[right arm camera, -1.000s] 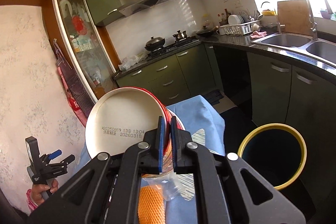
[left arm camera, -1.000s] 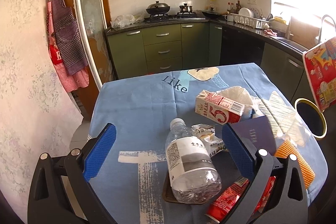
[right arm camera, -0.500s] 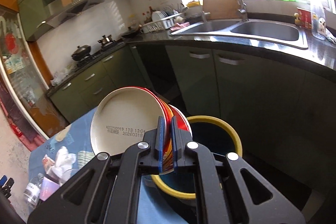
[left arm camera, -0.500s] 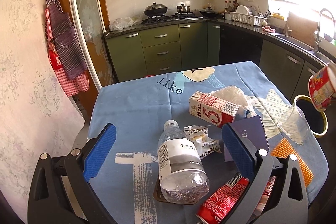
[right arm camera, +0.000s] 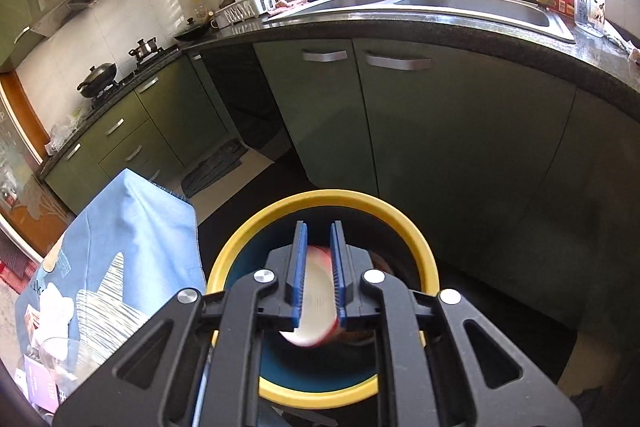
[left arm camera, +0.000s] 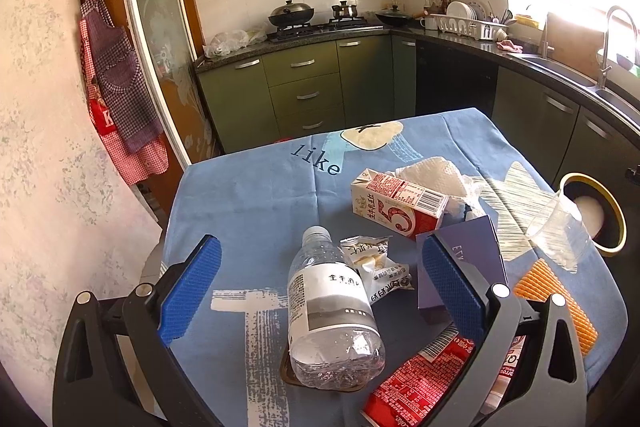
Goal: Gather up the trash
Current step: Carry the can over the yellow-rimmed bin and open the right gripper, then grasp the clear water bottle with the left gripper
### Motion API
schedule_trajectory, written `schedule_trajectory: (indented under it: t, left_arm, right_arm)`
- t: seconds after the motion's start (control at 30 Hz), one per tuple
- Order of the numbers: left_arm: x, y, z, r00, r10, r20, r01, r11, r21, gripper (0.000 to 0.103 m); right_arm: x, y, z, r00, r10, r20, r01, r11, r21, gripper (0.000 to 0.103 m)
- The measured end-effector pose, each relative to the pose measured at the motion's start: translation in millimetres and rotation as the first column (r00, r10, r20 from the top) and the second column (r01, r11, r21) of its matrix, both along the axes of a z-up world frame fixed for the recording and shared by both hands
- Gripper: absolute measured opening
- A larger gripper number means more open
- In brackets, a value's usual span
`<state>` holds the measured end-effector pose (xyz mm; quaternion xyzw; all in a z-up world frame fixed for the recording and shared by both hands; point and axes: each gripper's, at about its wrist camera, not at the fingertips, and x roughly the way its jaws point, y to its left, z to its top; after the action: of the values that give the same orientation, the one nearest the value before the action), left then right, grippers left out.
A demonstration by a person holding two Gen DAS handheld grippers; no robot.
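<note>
Dropping step: your right tool [right arm camera: 318, 277] hangs straight over the yellow-rimmed bin [right arm camera: 424, 259], jaws parted, and the red-and-white bowl [right arm camera: 316, 303] shows blurred between and below the pads; I judge it released and falling, not gripped.
Why there: holding the tool above the middle of the bin's mouth lets the bowl fall inside instead of clipping the rim.
Bowl from the other side: in your left wrist view a pale round shape sits inside the bin [left arm camera: 612, 215], which reads as the same bowl.
Left tool: your left tool [left arm camera: 320, 287] hovers wide open and empty above the surface, its pads straddling the plastic bottle [left arm camera: 332, 311] without touching it.
Why there: that pose looks like a lined-up pick, so I judge the bottle to be your next piece.
Bottle: it lies on its side, cap pointing away from you, base resting on a small dark coaster [left arm camera: 288, 371].
Trash around it: snack wrappers [left arm camera: 376, 263] touch the bottle's right side; a milk carton [left arm camera: 396, 205] lies beyond, with crumpled tissue [left arm camera: 436, 175] behind it; a purple box [left arm camera: 476, 259], a red packet [left arm camera: 416, 383], an orange ridged piece [left arm camera: 556, 299] and a clear plastic cup [left arm camera: 560, 235] sit toward the right edge.
Surface: a blue printed tablecloth [left arm camera: 248, 195] covers it; the bin stands on the floor just beside its right edge.
Room: a kitchen with green cabinets [left arm camera: 304, 91], a stove with pans [left arm camera: 292, 15], a steel sink [right arm camera: 460, 3] under a bright window and an apron [left arm camera: 116, 75] on the left wall.
</note>
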<state>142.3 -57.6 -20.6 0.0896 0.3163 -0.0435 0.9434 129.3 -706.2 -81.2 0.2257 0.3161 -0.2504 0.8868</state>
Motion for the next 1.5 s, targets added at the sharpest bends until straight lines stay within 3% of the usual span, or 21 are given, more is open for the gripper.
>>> schedule_trajectory:
  t: [0.37,0.8,1.03,1.37,1.4,1.5]
  left_arm:
    - [3.3,0.3,-13.5,0.999,-0.013,-0.049,0.012,1.000,-0.016,0.099]
    - [26.5,24.7,-47.3,0.972,0.012,-0.234,-0.025,0.998,-0.052,0.099]
    - [49.2,22.0,-75.8,0.952,0.039,-0.303,-0.045,0.999,-0.013,0.099]
    - [80.5,9.2,-90.8,0.933,0.062,-0.354,-0.033,0.996,0.086,0.099]
    - [83.1,9.6,-92.8,0.930,0.062,-0.362,-0.033,0.996,0.086,0.098]
    - [88.8,12.4,-98.1,0.920,0.058,-0.389,-0.036,0.997,0.065,0.076]
  right_arm:
    - [-18.2,38.1,6.5,0.997,0.078,0.015,-0.078,0.997,0.010,0.019]
    - [-16.7,65.3,-15.0,0.986,0.169,0.003,-0.169,0.983,0.077,0.025]
    - [-14.9,69.7,-22.3,0.981,0.194,0.004,-0.194,0.976,0.101,0.026]
    - [-12.2,70.8,-25.4,0.976,0.216,0.001,-0.214,0.970,0.113,0.027]
    - [-11.5,70.9,-25.5,0.976,0.217,0.001,-0.216,0.970,0.114,0.027]
    - [-10.3,71.5,-26.7,0.975,0.224,-0.002,-0.222,0.968,0.119,0.027]
